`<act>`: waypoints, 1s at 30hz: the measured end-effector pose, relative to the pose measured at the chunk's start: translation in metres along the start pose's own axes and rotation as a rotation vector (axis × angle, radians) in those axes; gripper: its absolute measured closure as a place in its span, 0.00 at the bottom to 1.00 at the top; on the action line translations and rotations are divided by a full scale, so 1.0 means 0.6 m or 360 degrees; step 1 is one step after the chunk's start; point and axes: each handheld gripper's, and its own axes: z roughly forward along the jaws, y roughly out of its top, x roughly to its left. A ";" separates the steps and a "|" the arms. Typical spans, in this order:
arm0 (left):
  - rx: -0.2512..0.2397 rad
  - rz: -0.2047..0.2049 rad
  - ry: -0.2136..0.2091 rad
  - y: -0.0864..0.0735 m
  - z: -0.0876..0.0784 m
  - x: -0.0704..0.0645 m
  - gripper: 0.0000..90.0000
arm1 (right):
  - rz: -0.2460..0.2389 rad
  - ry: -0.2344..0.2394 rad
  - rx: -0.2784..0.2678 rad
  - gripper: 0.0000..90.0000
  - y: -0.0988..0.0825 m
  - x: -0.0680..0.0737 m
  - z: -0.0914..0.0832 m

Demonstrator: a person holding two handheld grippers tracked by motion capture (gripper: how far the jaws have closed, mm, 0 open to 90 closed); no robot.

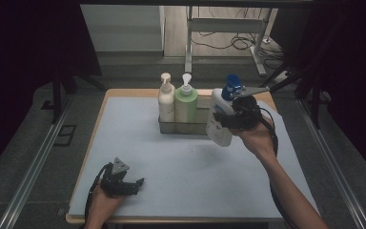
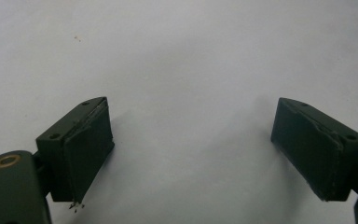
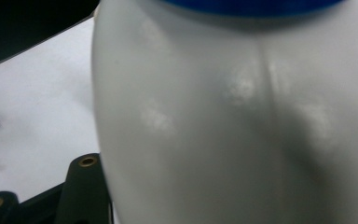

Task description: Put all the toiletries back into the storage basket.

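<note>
Right hand-held gripper (image 1: 228, 119) clamped on white pump bottle (image 1: 218, 121), tilted, beside caddy (image 1: 183, 127)

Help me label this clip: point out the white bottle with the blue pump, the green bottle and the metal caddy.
white bottle (image 1: 218, 125): high view, lower body.
green bottle (image 1: 186, 106): high view, body.
metal caddy (image 1: 183, 128): high view, front wall.

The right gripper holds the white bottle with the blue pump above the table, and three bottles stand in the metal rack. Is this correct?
Not quite. The right gripper does hold the white bottle above the table, but the metal rack has two bottles: a cream one and a green one, as the high view shows.
</note>
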 end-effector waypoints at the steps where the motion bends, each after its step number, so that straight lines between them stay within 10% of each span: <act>1: 0.0000 0.0001 0.0000 0.000 0.000 0.000 0.14 | 0.0004 -0.0006 -0.0003 0.45 0.001 -0.002 0.002; 30: 0.0000 0.0003 0.0000 0.000 0.000 0.001 0.14 | 0.0098 -0.0153 -0.0037 0.45 0.049 -0.053 0.045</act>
